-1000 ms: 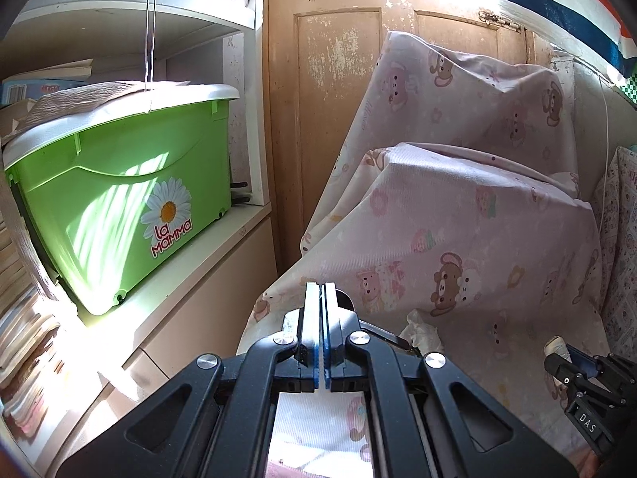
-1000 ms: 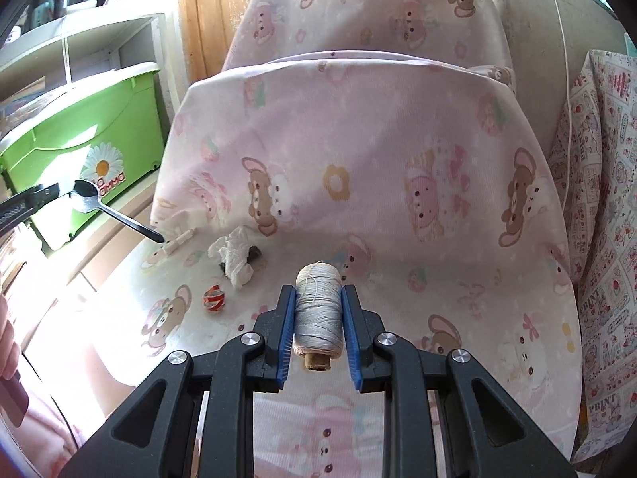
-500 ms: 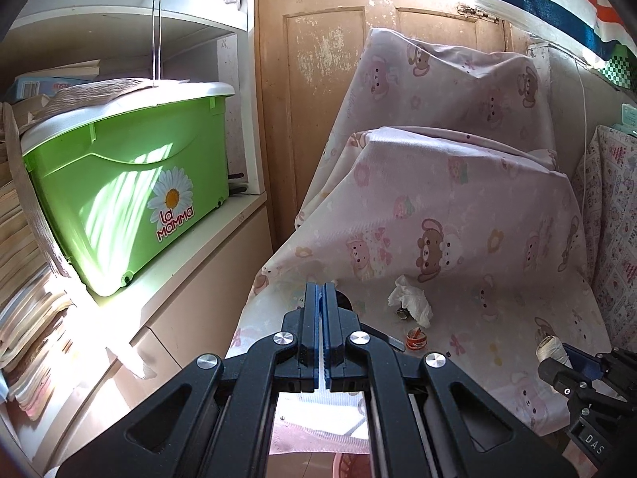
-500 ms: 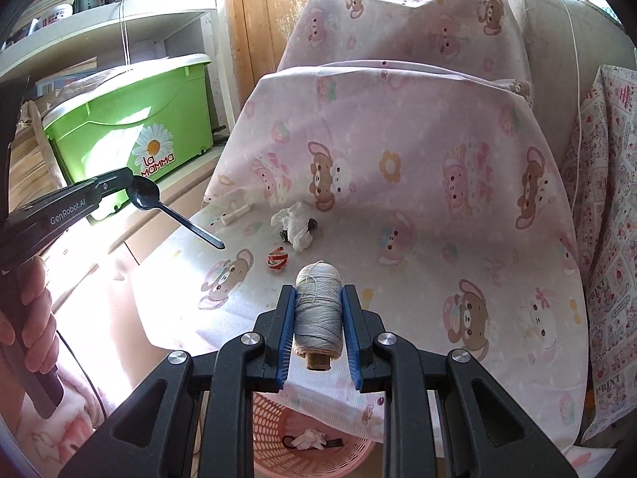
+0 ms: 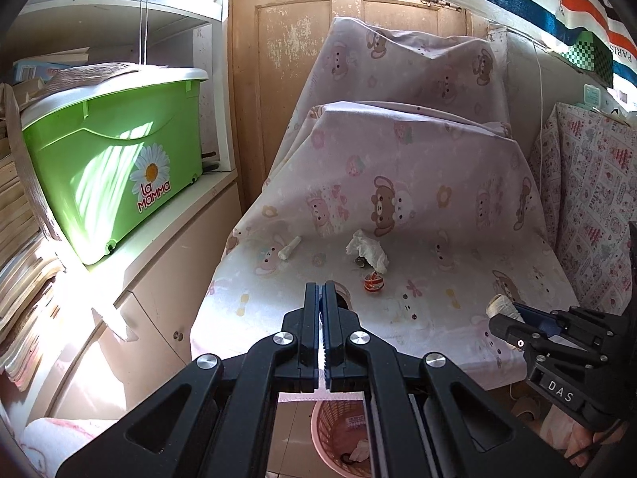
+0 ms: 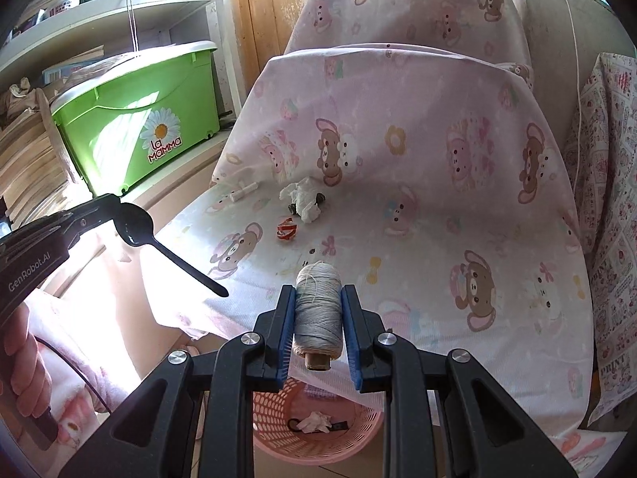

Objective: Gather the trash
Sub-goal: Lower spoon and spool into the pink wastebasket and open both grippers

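My right gripper (image 6: 317, 302) is shut on a spool of grey thread (image 6: 317, 310) and holds it above the front edge of the pink sheet-covered seat (image 6: 418, 239), over a pink basket (image 6: 278, 434) on the floor. My left gripper (image 5: 320, 298) is shut on a black plastic spoon (image 6: 159, 243), whose handle sticks out toward the seat in the right wrist view. On the seat lie a crumpled white tissue (image 5: 368, 249), a small red and white wrapper (image 5: 373, 282) and a white rolled stick (image 5: 289, 247).
A green lidded box (image 5: 111, 167) stands on a cream cabinet (image 5: 159, 279) at left, with shelves and stacked papers beside it. A wooden door (image 5: 294, 59) stands behind the seat. A patterned cloth (image 5: 589, 199) hangs at right. The basket holds some trash (image 6: 314, 422).
Both grippers have pulled back and up from the seat. The basket has come into view below them. The spool and the spoon stay gripped.
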A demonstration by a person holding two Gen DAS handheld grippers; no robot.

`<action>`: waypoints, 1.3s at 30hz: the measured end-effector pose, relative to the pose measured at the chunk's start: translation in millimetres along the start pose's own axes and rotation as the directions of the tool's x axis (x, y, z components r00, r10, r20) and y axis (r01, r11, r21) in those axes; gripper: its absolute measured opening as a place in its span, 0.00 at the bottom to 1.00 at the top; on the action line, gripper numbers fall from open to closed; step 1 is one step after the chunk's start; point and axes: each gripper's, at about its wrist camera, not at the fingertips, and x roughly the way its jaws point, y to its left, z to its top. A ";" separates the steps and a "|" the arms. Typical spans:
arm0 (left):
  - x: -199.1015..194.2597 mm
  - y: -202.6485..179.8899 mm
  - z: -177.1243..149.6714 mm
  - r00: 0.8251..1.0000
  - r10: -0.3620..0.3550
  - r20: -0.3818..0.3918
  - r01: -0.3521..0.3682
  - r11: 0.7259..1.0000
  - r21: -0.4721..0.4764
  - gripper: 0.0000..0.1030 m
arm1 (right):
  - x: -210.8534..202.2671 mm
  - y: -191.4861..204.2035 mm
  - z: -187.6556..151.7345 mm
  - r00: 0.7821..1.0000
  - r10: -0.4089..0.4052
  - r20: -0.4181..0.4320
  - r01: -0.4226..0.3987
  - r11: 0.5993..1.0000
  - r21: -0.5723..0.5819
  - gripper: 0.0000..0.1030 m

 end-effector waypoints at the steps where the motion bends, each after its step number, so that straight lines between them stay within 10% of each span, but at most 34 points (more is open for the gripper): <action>1: 4.1 -2.6 -1.2 1.000 -0.011 -0.028 0.011 1.000 0.013 0.01 | -0.5 0.3 -1.0 1.000 0.005 -0.001 -0.005 1.000 0.002 0.24; 13: 47.1 -3.8 -21.2 0.959 -0.098 -0.267 0.081 0.994 -0.076 0.01 | 9.4 19.3 -22.3 0.991 0.099 -0.089 -0.103 0.994 -0.045 0.24; 20: 53.1 -19.0 -29.7 0.965 -0.030 -0.259 0.034 0.999 0.012 0.01 | 22.0 27.5 -42.0 0.982 0.102 -0.158 -0.113 0.992 -0.060 0.24; 39: 123.8 -8.8 -95.3 0.840 -0.028 -0.541 -0.035 0.994 -0.106 0.01 | 98.2 29.5 -109.1 0.922 -0.006 -0.387 -0.030 0.996 -0.085 0.24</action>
